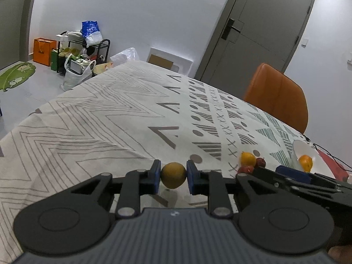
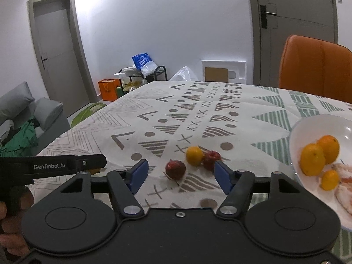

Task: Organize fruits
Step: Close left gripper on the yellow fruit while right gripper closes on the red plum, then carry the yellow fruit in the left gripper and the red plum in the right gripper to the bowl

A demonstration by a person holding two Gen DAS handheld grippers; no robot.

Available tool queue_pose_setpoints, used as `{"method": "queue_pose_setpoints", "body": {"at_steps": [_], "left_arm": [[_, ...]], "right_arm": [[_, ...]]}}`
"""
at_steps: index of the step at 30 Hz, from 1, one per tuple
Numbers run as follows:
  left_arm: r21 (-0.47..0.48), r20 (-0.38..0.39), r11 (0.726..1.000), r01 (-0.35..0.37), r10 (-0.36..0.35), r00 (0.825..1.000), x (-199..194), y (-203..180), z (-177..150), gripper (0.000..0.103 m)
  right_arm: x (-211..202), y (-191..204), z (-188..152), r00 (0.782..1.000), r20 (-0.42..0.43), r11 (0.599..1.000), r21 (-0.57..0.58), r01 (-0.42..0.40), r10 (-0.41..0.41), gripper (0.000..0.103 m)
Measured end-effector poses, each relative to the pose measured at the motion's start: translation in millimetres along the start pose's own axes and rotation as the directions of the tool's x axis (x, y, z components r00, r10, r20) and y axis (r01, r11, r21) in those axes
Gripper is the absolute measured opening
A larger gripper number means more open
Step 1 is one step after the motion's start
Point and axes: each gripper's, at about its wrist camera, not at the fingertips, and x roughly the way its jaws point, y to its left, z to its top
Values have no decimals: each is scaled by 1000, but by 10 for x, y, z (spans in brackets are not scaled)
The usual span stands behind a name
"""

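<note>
2 grippers work over the patterned tablecloth.
Left gripper clamps a yellow-brown fruit; right gripper stands apart around a red fruit, near the white bowl.

One legible marking: "GenRobot.AI", white lettering on the black body of the left claw, seen in the right wrist view. Print on the blue bag is too small to read.
</note>
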Motion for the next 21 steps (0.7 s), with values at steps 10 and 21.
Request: {"method": "queue_pose_setpoints", "body": {"at_steps": [10, 21], "left_arm": [[-38, 4, 999, -12, 12, 1000, -44, 214, 50, 23], [-12, 9, 999, 38, -38, 999, -91, 60, 77, 23]], "right_arm": [[265, 186, -23, 999, -36, 998, -43, 35, -36, 22], [-38, 152, 36, 998, 16, 997, -23, 68, -67, 21]]}}
